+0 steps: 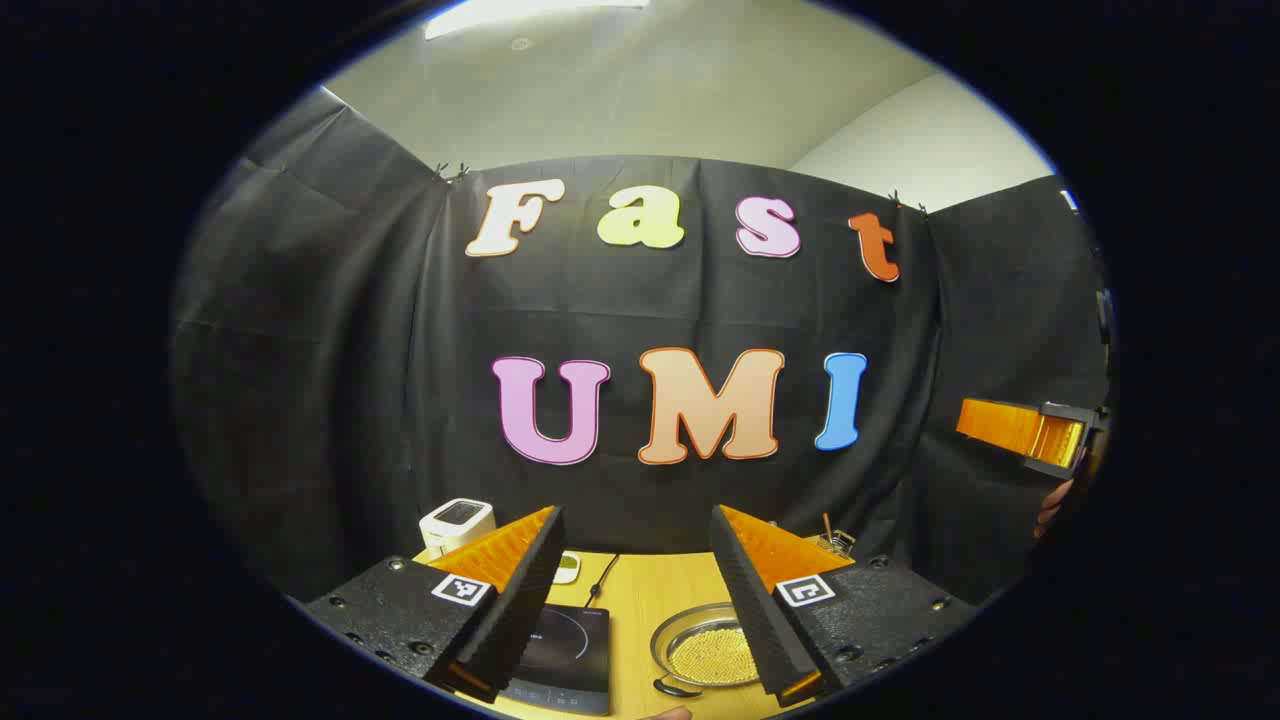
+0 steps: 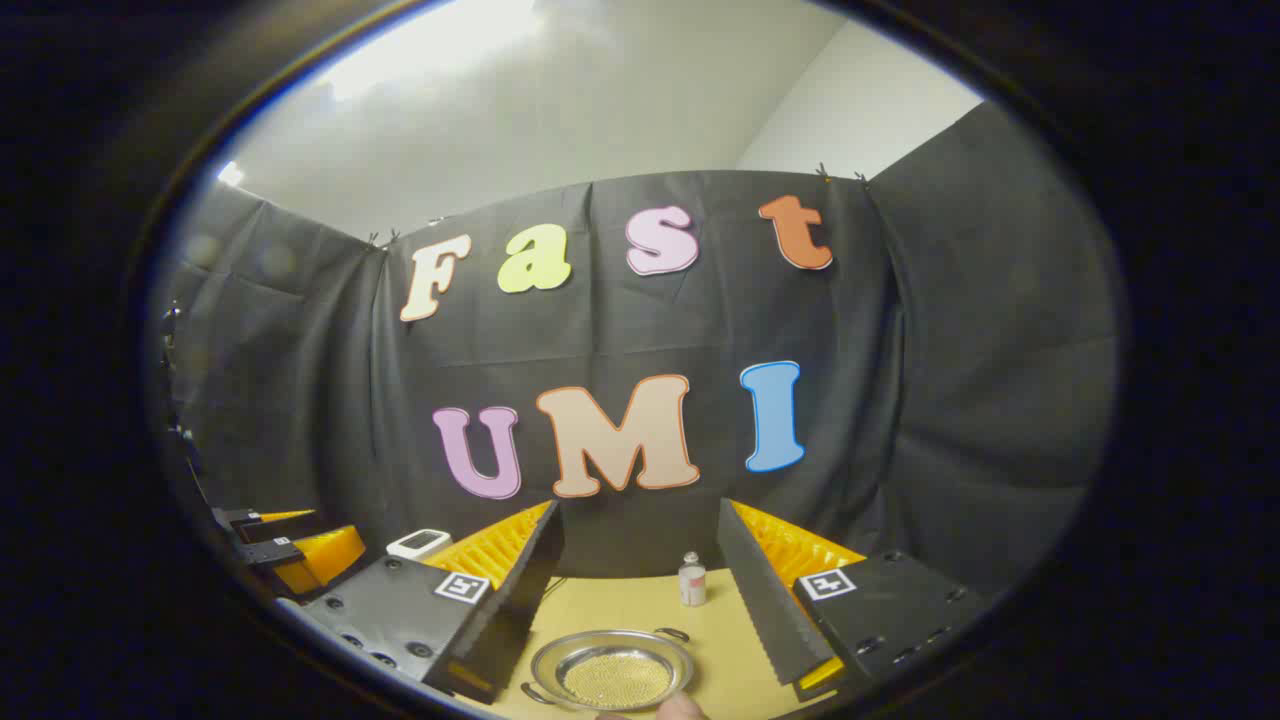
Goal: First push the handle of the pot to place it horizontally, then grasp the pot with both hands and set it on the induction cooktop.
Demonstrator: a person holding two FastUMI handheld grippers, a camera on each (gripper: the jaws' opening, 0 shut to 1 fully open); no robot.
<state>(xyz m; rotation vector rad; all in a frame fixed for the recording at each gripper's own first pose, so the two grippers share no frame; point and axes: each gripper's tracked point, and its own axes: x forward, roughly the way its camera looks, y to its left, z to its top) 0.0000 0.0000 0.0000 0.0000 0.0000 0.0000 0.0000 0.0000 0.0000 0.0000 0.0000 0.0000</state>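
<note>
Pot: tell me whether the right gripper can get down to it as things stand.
Probably yes. The right gripper is open and held above the table, with the pot sitting low between its fingers and nothing lying across the way down. The small can stands farther back, apart from the pot.

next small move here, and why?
Probably lower the right gripper toward the pot to nudge its handle. Both grippers are open and raised above the table, the pot sits untouched, off the cooktop.
</note>
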